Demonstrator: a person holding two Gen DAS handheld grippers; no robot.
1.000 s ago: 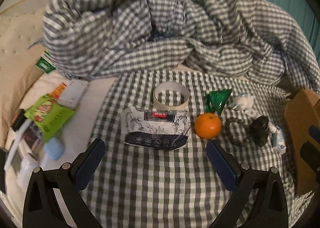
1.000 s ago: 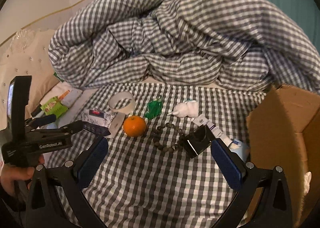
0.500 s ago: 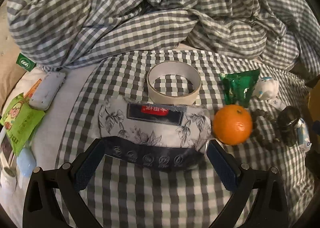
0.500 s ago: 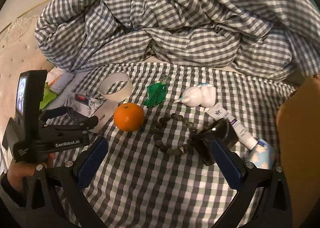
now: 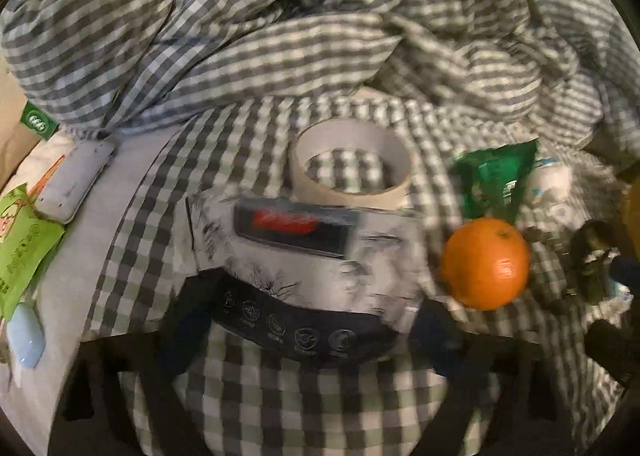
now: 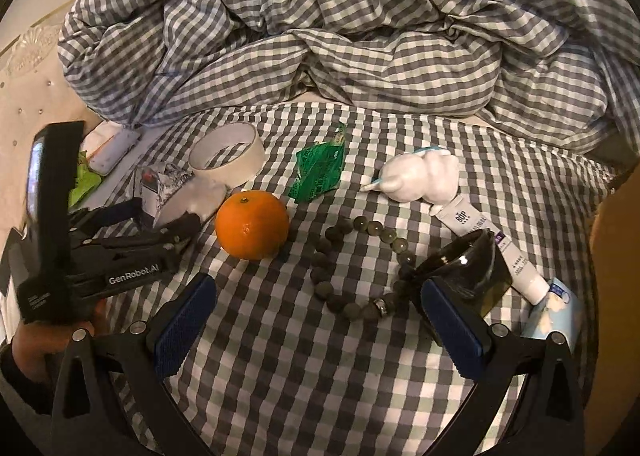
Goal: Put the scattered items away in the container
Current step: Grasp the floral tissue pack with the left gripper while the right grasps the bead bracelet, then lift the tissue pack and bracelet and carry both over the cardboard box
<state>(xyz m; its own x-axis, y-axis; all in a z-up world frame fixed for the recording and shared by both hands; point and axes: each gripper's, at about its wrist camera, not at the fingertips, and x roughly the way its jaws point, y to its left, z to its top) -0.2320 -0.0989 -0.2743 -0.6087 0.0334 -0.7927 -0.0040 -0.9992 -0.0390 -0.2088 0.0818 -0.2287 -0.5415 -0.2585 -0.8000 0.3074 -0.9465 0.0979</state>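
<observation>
Now the left gripper point(image 5: 308, 320) stands spread wide with the tissue pack point(image 5: 300, 256) lying between its fingers, which sit at the pack's two ends without yet pinching it. The pack lies on the checked bedsheet point(image 5: 280, 408), just near of the tape roll point(image 5: 352, 164) and left of the orange point(image 5: 486, 262). By my judgement it is light and soft; its plastic wrap looks slick and would crumple under pressure, so a firm squeeze across the short middle, low on the body, seems safer than pinching a loose end seam.

The right gripper point(image 6: 320, 320) is also released and grips nothing. It hangs above the bead bracelet point(image 6: 356, 268), with the dark glass jar point(image 6: 464, 268) just beyond its right finger. Further right lie a white tube point(image 6: 492, 252) and a white figurine point(image 6: 420, 176); a green wrapper point(image 6: 318, 172) sits beyond the orange. The cardboard box point(image 6: 616, 256) shows only as a brown edge at the far right, so the items are all outside it.

Compared with half a second ago, the left gripper has pushed forward, so the pack now sits deeper between its fingers, and the left view is smeared with motion. The right gripper has dropped closer to the bracelet and jar. Nothing has been lifted.
</observation>
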